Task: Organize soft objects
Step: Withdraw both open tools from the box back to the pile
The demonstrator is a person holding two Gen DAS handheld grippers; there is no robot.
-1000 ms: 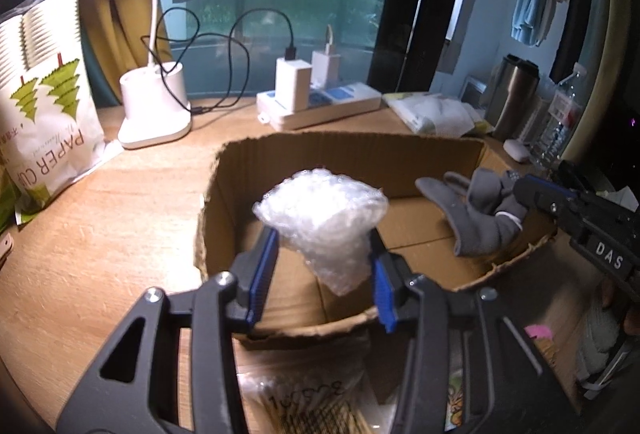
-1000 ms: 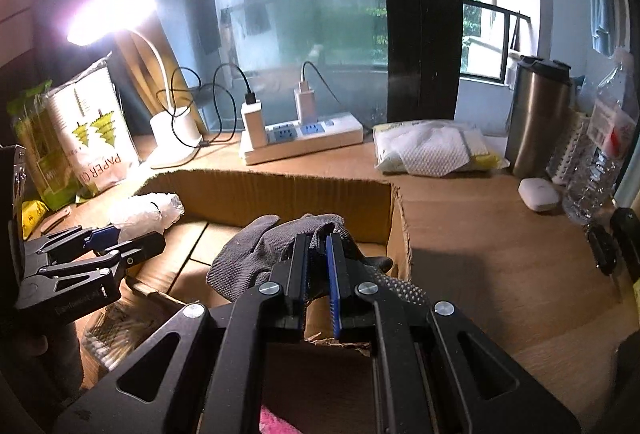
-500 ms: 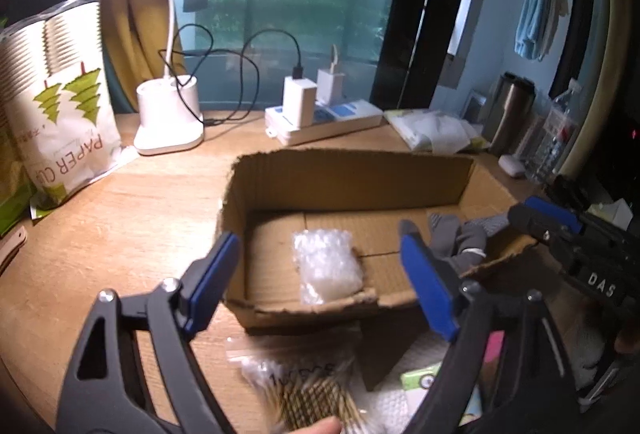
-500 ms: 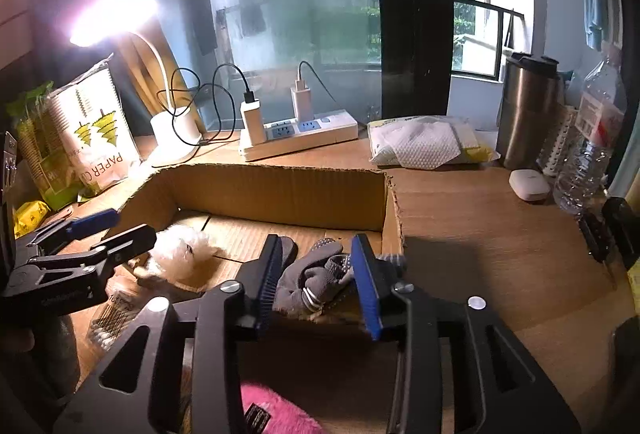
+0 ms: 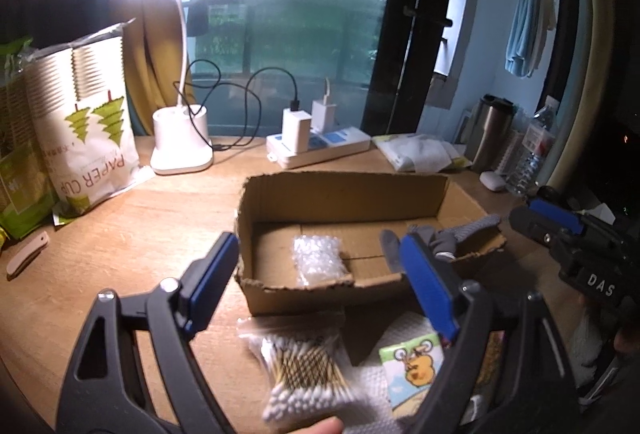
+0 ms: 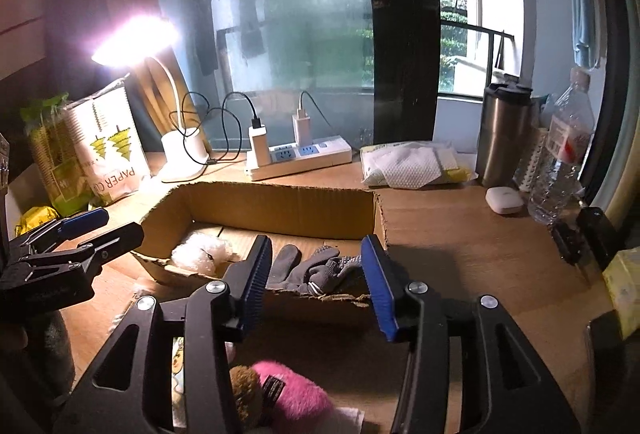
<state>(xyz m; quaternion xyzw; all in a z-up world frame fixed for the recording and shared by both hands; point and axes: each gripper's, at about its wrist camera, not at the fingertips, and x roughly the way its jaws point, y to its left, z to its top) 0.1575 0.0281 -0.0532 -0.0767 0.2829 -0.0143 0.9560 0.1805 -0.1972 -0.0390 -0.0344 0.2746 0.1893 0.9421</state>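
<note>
An open cardboard box [image 5: 344,194] sits on the wooden desk. A wad of bubble wrap [image 5: 318,260] lies on its floor at the left, and a grey glove [image 5: 440,238] lies at the right by the torn front wall. My left gripper [image 5: 317,239] hovers open in front of the box, holding nothing. In the right wrist view the glove [image 6: 320,268] lies loose in the box [image 6: 280,206], beyond my right gripper [image 6: 316,240]. Its jaws are opening and nothing is between the pads. The bubble wrap [image 6: 204,252] shows at the left of that view.
In front of the box lie a bag of cotton swabs [image 5: 304,366], a cartoon tissue pack [image 5: 412,366] and a pink plush toy [image 6: 288,394]. Behind it stand a lit desk lamp [image 5: 182,150], a power strip [image 5: 320,150], a paper-cup bag [image 5: 92,138], a steel tumbler [image 6: 506,138] and a water bottle [image 6: 560,162].
Both grippers opened and let go: the bubble wrap and the glove dropped into the box. Both grippers then drew back and rose away from it.
</note>
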